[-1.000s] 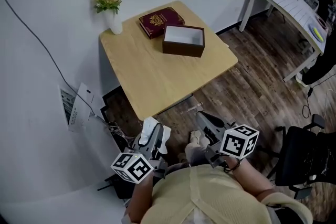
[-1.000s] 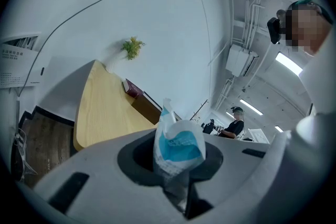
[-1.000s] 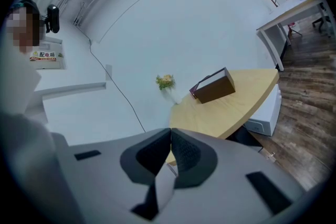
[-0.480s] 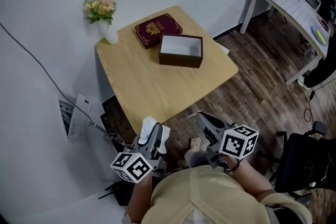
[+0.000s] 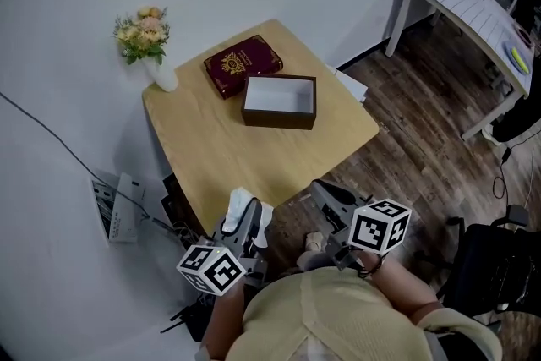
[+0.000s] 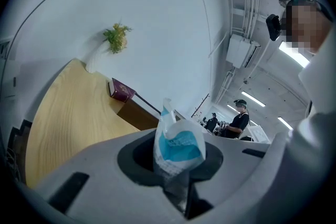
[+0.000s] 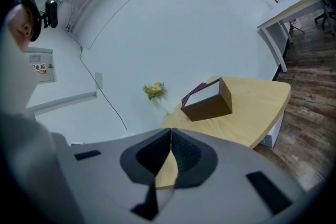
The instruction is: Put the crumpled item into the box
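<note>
In the head view, both tools are held close in front of the person's body at the bottom of the frame, side by side and aimed up the frame toward the worktop (image 5: 228,152). The left tool (image 5: 246,214) sits at lower left with its marker cube nearest the camera. A crumpled packet (image 5: 240,202), white in this view, is gripped in its jaws just short of the worktop's near edge, and its free end is pointed up the frame. The right tool (image 5: 325,191) is held at lower centre, over the wooden floor (image 5: 414,139). The open box (image 5: 280,120) stands well apart from the packet, at the far side of the worktop, with a red book (image 5: 242,63) touching its far side and a vase of flowers (image 5: 145,36) at the upper left corner.

In the left tool's view, the jaws are seen clamped on the lower end of the packet, which is white and blue here. Its long axis runs upright in the frame, slightly tilted, with the pinched tip at the top. The box is seen beyond it, left of centre.

In the right tool's view, the jaws are seen pressed together with nothing between them. The box appears right of centre, tilted in the frame.
</note>
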Available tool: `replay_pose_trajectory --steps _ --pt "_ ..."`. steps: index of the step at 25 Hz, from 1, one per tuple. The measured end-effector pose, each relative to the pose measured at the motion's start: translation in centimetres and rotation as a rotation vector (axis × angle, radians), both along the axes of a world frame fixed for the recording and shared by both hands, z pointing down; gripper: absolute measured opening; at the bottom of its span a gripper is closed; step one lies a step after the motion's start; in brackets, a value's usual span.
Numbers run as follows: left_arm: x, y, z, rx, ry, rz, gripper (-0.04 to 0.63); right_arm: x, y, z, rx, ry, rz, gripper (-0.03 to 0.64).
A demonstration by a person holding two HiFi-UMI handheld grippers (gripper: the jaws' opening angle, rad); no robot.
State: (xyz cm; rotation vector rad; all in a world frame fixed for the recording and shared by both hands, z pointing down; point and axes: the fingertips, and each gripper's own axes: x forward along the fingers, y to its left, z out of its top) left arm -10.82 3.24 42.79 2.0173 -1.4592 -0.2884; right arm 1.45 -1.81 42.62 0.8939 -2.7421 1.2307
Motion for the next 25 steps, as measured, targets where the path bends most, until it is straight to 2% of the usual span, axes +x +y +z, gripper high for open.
replay_pose_trajectory --steps 14,25 --pt "1.4 -4.9 -1.6 0.038 -0.036 0.007 0.067 2.1 -3.6 -0.4 0.021 -0.010 0.018 0.029" --pt "1.9 -9.6 -3.8 0.078 -0.064 0.082 0.067 3.0 -6.5 -0.9 0.028 0.011 0.068 0.029"
